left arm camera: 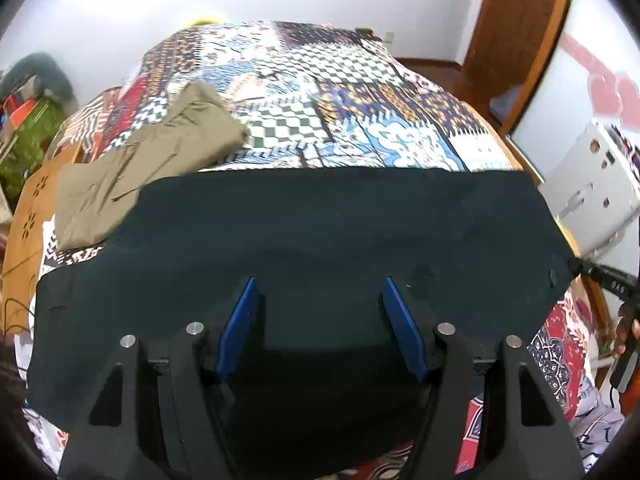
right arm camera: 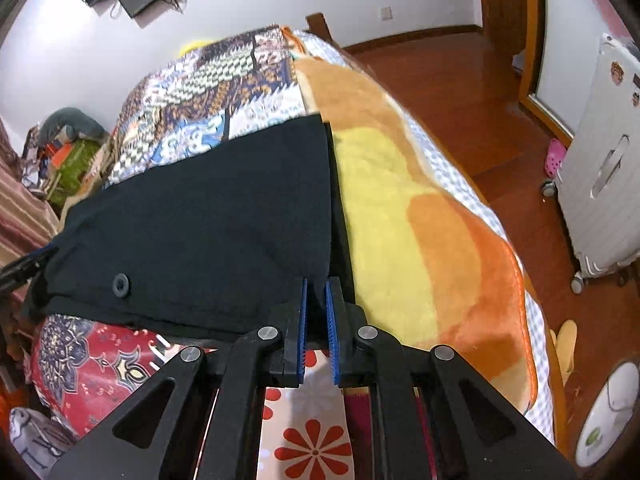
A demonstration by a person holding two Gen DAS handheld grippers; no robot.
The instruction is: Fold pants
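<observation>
Bed (left arm camera: 360, 92) under a patchwork quilt, bearing dark pants (left arm camera: 320, 232) spread flat across its near side; khaki garment (left arm camera: 152, 152) beyond, touching their left edge. Left gripper (left arm camera: 318, 320) above the pants, jaws open, apparently clear of the cloth. Right gripper (right arm camera: 316, 320), jaws clamped on the pants' corner. Pants button (right arm camera: 120, 281).

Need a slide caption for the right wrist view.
Right gripper shut on black pants' corner, beside orange-yellow blanket.
</observation>
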